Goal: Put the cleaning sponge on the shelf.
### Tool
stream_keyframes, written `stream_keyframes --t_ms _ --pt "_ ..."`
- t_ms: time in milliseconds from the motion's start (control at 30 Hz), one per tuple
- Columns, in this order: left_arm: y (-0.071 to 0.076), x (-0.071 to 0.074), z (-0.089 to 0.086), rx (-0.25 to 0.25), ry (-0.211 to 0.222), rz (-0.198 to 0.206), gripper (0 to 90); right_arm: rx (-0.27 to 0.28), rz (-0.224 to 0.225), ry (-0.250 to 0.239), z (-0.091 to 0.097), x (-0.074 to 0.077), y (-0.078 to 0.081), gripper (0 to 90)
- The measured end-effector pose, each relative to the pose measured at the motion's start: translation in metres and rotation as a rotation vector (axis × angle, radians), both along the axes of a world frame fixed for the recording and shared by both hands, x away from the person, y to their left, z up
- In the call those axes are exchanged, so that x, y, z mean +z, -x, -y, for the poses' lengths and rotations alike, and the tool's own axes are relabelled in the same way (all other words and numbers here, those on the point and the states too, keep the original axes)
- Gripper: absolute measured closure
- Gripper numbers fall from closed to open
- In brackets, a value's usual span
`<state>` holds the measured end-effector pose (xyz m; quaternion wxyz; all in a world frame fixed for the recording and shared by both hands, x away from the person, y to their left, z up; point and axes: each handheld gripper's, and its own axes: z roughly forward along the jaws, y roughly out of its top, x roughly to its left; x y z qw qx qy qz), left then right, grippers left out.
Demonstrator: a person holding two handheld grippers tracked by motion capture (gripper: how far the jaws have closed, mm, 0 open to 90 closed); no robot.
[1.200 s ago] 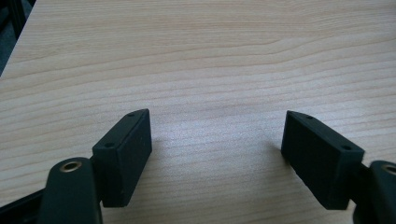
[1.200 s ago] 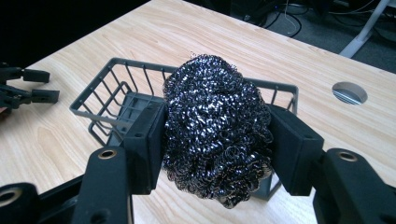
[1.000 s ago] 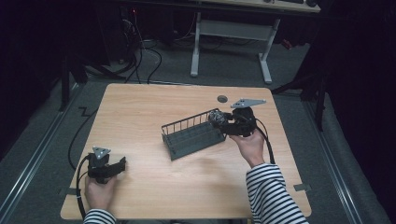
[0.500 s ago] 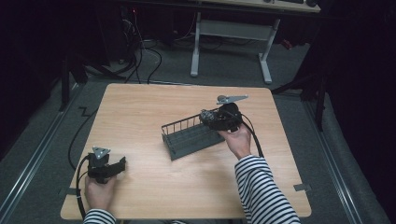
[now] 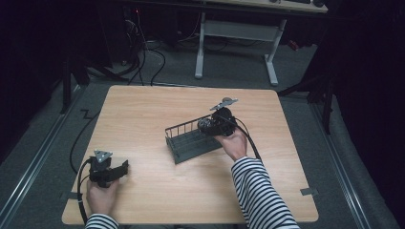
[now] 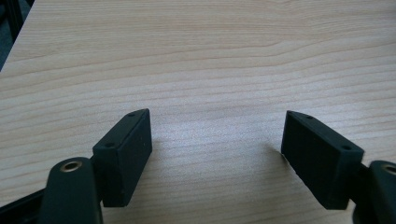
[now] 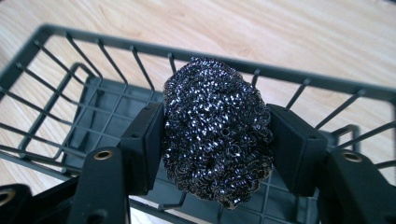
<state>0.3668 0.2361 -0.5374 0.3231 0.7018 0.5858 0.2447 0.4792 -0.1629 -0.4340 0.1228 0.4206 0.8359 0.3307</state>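
High view, with the 2 gripper views. The steel-wool scourer point(image 7: 217, 133) sits between the 2 jaws of the right tongs point(image 7: 215, 147), at the centre of the right gripper view; both pads touch its sides. The jaws have just been opening, with the scourer between them, and the pads remain in contact with it. The scourer hangs over the inside of the dark wire basket point(image 7: 70, 116), above the basket's grid floor and just in front of its far railing. In the high view the right tongs point(image 5: 206, 126) stand right of frame centre, at the right end of the wire basket point(image 5: 188, 143), and the scourer point(image 5: 206, 125) shows as a small dark lump at their tip.

The left tongs point(image 5: 125, 166) rest at the lower left of the high view, well apart from the basket; in the left gripper view they point(image 6: 217, 154) stand wide with nothing between them, above bare wood.

The desk point(image 5: 143, 109) is pale wood with visible grain. Around it lie grey floor, cables and a white-legged frame at the upper centre; the surroundings are dark.

The scourer is a rough oval; in the right gripper view its long axis runs from the upper centre to the lower centre of the frame, parallel to the pads.
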Motion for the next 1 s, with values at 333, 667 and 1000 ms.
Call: stream_keyframes --t_ms 333,667,1000 --pt "0.0 0.0 0.0 0.002 0.0 0.001 24.9 -0.008 0.007 -0.012 0.002 0.001 0.001 33.8" --pt "0.0 0.0 0.002 0.0 -0.017 -0.002 24.7 -0.034 0.12 -0.043 0.026 0.027 0.018 37.4" --pt "0.0 0.0 0.002 -0.002 -0.016 -0.002 24.6 -0.073 0.156 -0.113 0.055 0.045 0.033 37.4"
